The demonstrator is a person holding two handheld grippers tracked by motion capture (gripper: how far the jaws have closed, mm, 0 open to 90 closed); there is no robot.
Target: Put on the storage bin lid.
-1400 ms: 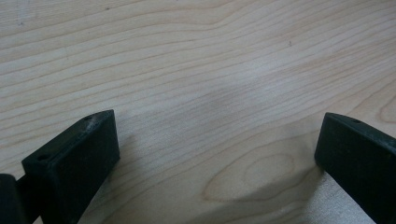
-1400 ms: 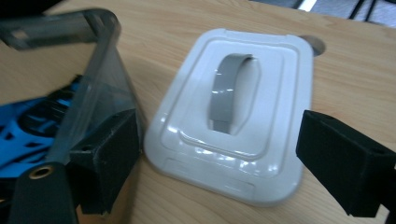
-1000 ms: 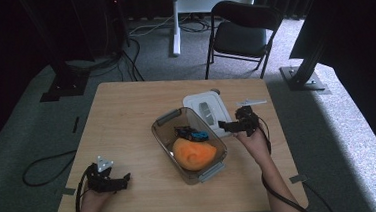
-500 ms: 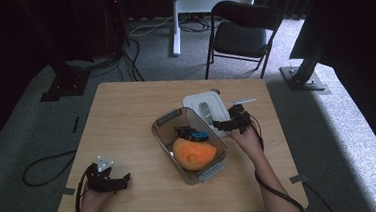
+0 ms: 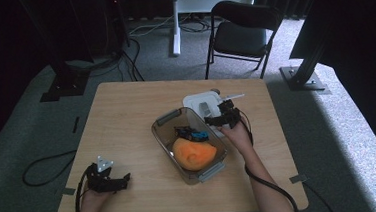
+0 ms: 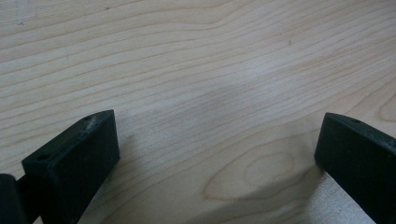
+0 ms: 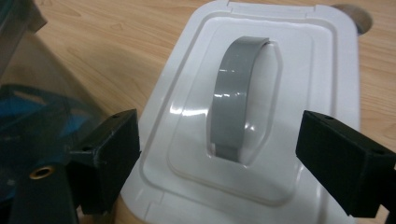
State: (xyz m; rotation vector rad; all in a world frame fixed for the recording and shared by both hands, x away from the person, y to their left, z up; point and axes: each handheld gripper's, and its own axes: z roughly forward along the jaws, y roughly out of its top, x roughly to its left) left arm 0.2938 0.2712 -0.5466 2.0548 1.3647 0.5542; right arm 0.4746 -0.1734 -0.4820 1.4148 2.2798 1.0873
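A white rectangular lid (image 7: 261,107) with rounded corners is seen lying flat on the wooden table (image 5: 127,120), at its far right part, just behind and beside the clear container (image 5: 191,143). A recessed oval panel is moulded into the lid's glossy top, and a grey strap handle (image 7: 238,98) is arched across that recess from the far edge to the near one. The right gripper (image 7: 219,158) is held just above the lid, its black jaws spread wide on either side of the handle, nothing being gripped. An orange object (image 5: 194,153) and a blue-and-black item (image 5: 192,134) are held in the container. The left gripper (image 6: 215,158) is rested low over bare wood near the front left corner, jaws wide apart.
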